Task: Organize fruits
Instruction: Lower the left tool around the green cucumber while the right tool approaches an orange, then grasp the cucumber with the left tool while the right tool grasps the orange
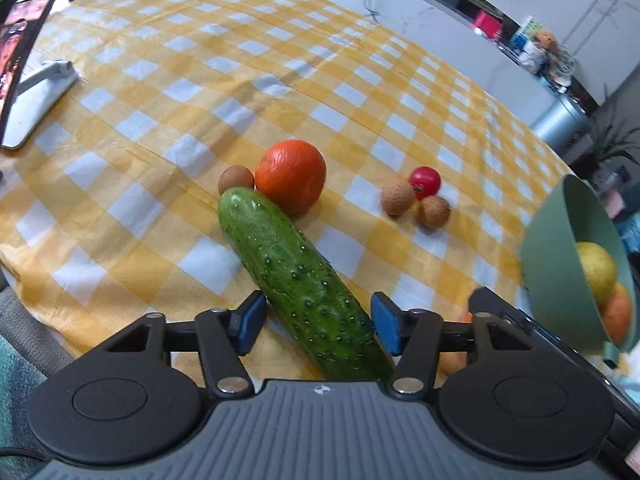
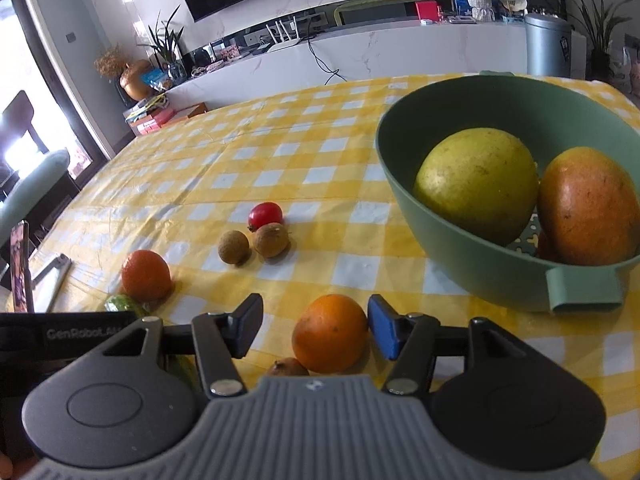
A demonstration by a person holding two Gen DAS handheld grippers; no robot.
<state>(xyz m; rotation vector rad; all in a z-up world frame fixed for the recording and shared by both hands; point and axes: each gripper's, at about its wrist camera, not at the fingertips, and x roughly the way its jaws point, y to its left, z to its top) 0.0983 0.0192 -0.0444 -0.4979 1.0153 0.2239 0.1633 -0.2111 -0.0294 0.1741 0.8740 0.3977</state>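
My left gripper (image 1: 318, 320) is open around a green cucumber (image 1: 296, 276) that lies on the checked cloth, its far end by an orange tangerine (image 1: 291, 176) and a brown longan (image 1: 236, 179). My right gripper (image 2: 314, 326) is open around an orange (image 2: 330, 338) on the cloth; the right pad (image 2: 382, 330) is close to it. A green bowl (image 2: 448, 236) at the right holds a yellow pomelo (image 2: 478, 184) and a mango (image 2: 588, 208). Two longans (image 2: 234, 246) and a red fruit (image 2: 265, 215) lie mid-table.
A phone on a stand (image 1: 24, 64) is at the table's left edge. A small brown fruit (image 2: 288, 367) lies just under my right gripper. The bowl also shows at the right of the left wrist view (image 1: 548, 248). A cabinet and bin stand beyond the table.
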